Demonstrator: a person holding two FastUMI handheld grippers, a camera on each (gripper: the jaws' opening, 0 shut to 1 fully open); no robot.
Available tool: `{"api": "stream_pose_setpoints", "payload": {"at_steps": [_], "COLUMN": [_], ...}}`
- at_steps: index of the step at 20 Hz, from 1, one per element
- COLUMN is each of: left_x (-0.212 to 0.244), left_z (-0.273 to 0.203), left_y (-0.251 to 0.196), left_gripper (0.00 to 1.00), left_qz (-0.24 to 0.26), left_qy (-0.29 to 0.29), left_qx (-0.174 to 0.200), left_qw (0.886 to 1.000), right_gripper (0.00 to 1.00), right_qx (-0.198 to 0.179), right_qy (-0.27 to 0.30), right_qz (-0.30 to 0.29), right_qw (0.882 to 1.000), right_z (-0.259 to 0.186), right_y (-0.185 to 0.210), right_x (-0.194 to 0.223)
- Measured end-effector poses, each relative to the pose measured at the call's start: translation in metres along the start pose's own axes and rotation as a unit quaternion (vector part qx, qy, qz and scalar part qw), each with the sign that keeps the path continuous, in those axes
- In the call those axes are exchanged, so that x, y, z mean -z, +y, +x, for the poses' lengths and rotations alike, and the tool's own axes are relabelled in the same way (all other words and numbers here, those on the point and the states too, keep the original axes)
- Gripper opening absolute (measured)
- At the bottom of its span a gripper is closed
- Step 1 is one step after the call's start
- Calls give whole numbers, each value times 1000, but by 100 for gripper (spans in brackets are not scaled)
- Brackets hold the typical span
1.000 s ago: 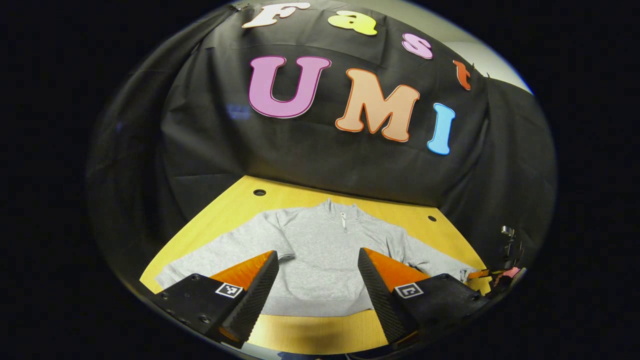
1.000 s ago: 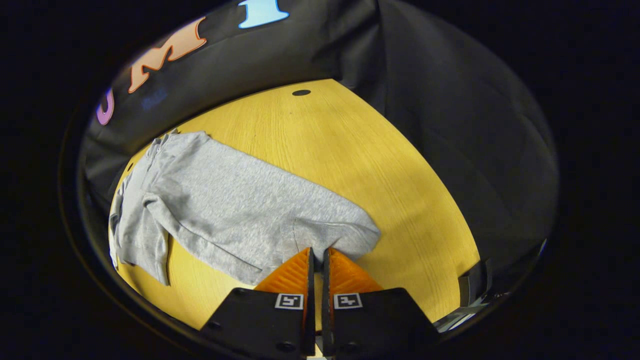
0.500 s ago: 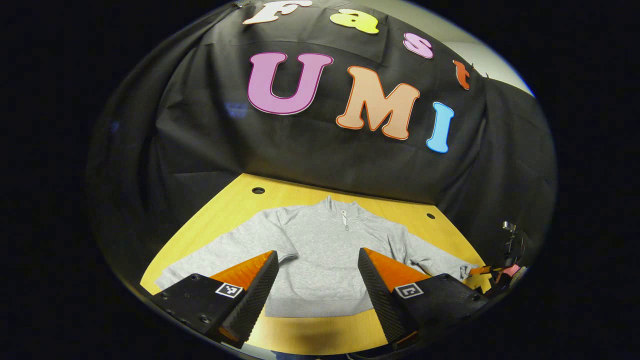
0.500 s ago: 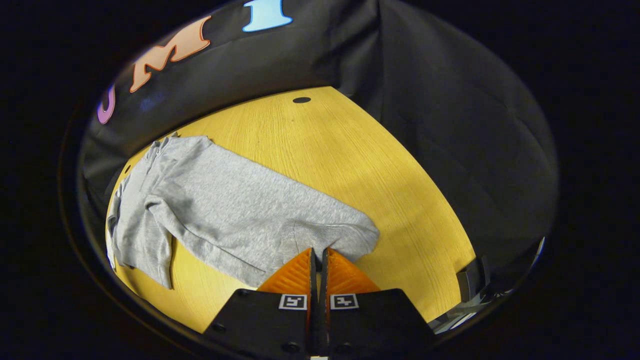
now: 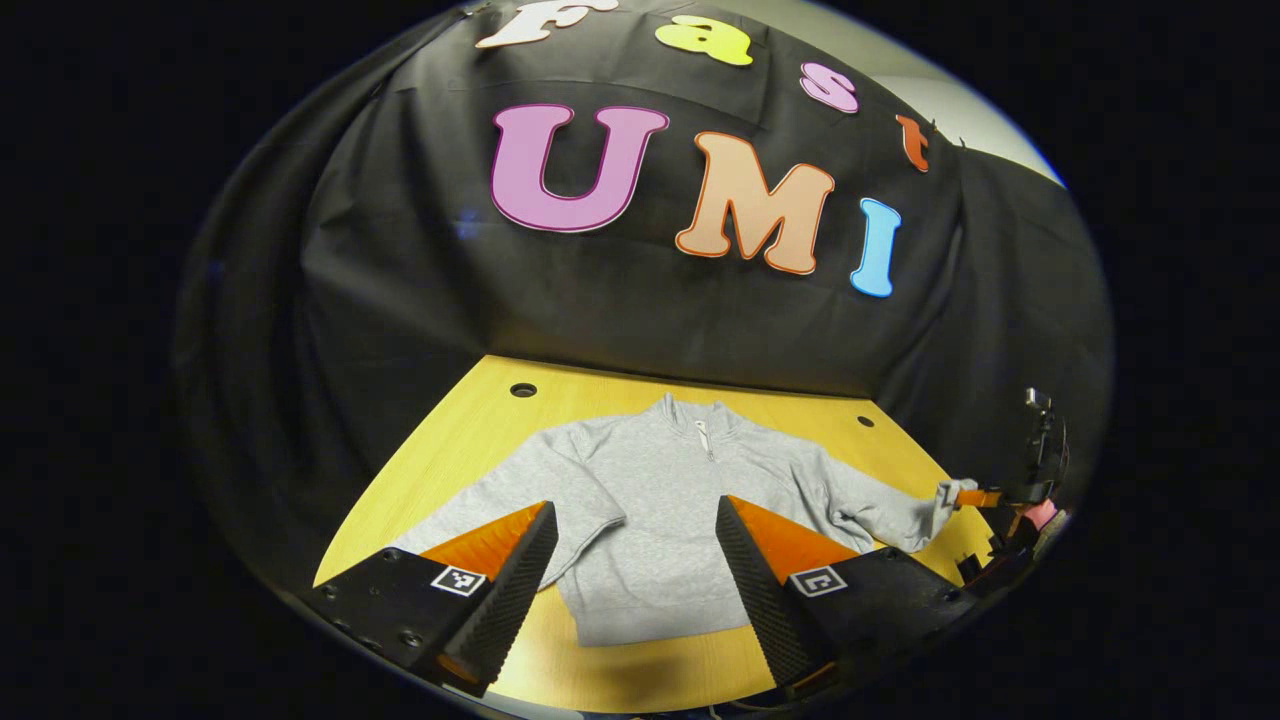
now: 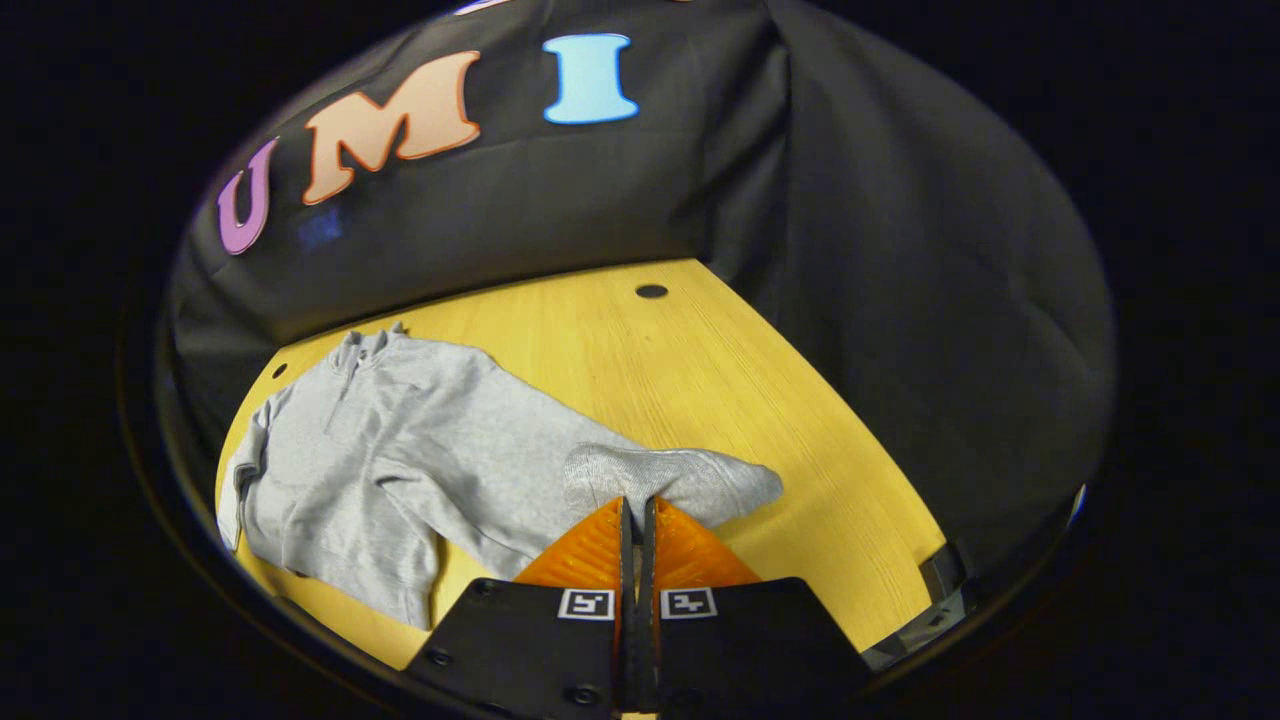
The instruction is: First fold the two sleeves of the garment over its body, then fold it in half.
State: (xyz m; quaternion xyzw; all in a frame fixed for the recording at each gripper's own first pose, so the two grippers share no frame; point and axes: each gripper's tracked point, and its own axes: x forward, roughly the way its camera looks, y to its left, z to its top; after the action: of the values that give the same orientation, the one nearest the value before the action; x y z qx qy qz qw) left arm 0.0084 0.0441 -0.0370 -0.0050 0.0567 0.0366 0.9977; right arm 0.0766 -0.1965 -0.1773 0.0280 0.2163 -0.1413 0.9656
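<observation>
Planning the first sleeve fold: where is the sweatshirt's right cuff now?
In the right gripper view the cuff sits low and centre, pinched in the right tool above the wooden table. In the left gripper view it is at far right.

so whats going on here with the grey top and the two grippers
A person is folding a grey zip-neck sweatshirt that lies spread on a yellow wooden table, using a handheld gripper in each hand. The right gripper is shut on the cuff of one sleeve and has it lifted off the table, as the left gripper view also shows. The left gripper is open above the garment, holding nothing. The other sleeve lies flat and outstretched, so neither sleeve is folded over the body yet.
</observation>
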Motion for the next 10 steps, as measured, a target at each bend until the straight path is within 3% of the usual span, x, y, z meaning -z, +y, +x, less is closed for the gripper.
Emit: {"api": "stream_pose_setpoints", "payload": {"at_steps": [10], "left_x": [3], "left_z": [-11], "left_y": [57], "left_gripper": [94], "left_qz": [-19], "left_qy": [2], "left_qx": [-30], "left_qw": [999], "right_gripper": [2], "right_qx": [-111], "right_qy": [-81], "right_qz": [-74], "right_qw": [988], "right_z": [-5], "right_y": [171], "right_x": [-81]}}
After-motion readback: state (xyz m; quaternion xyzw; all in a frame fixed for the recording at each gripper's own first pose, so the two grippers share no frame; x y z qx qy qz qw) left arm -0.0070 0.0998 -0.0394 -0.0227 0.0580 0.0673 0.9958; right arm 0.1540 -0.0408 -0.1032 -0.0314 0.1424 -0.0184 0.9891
